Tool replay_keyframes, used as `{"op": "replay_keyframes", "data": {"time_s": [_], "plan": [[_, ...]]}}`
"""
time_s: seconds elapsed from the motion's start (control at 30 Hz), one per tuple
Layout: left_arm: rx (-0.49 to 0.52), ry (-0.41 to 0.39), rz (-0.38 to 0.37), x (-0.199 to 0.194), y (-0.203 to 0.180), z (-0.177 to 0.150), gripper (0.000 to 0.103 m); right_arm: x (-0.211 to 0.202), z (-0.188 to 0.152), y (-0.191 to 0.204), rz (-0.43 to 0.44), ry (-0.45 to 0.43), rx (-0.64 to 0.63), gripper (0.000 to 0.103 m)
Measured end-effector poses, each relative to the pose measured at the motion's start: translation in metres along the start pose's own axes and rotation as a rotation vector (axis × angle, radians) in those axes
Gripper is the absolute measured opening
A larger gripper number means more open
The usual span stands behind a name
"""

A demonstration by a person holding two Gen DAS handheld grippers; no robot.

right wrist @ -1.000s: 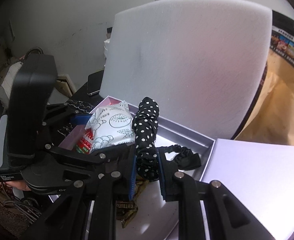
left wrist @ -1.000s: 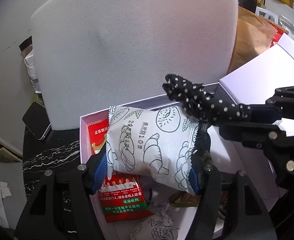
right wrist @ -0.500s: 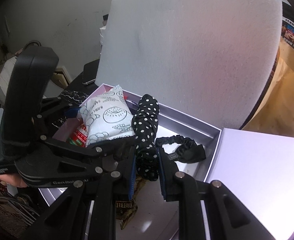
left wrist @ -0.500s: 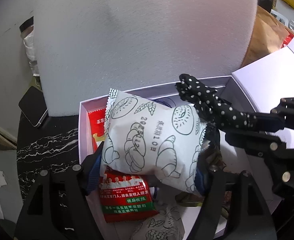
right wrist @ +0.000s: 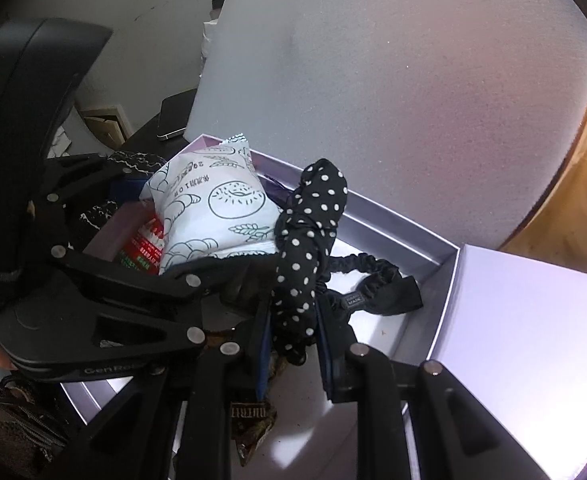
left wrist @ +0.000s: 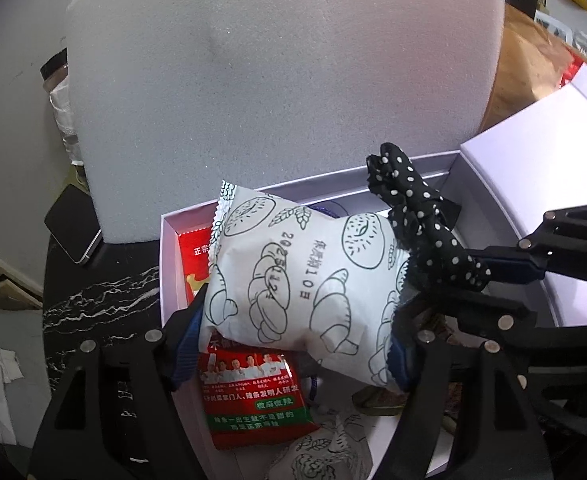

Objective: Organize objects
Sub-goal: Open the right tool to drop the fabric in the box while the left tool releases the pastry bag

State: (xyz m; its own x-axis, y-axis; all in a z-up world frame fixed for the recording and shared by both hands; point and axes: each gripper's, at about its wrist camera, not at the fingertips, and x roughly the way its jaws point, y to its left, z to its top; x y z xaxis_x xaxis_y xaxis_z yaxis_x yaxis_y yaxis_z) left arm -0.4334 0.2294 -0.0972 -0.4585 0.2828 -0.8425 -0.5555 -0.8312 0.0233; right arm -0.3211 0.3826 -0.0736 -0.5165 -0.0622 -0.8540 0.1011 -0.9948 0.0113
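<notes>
Left claw (left wrist: 293, 344) clamped across puffy white bread-print snack packet (left wrist: 305, 280), over pale open cardboard box (left wrist: 169, 240). Right claw (right wrist: 293, 320) pinching soft black polka-dot fabric scrunchie (right wrist: 305, 248) mid-length. Both light, squashy; packet film probably slippery, best gripped across middle.

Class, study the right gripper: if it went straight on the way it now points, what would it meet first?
Probably the white floor of the open box, beside the black elastic headband lying there. The right gripper, shut on the polka-dot scrunchie, points down into it; depth is uncertain.

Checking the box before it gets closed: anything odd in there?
A crumpled dark wrapper lies loose on the floor of the box, under the right gripper; it looks like rubbish among the things being packed.
</notes>
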Motion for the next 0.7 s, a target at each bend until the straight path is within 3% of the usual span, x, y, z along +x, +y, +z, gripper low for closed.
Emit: {"op": "replay_keyframes", "data": {"time_s": [0.3,0.57,0.7], "plan": [[-0.036,-0.009,-0.037,-0.008,0.006,-0.002,0.072,-0.005,-0.001,-0.011,-0.002,-0.001,0.044,0.031],[-0.026,-0.023,-0.043,-0.017,0.003,-0.005,0.071,-0.016,0.001,-0.01,-0.016,-0.037,0.049,0.032],[-0.03,-0.022,-0.041,-0.022,0.002,-0.006,0.071,-0.016,0.018,-0.008,-0.035,-0.038,0.047,0.032]]}}
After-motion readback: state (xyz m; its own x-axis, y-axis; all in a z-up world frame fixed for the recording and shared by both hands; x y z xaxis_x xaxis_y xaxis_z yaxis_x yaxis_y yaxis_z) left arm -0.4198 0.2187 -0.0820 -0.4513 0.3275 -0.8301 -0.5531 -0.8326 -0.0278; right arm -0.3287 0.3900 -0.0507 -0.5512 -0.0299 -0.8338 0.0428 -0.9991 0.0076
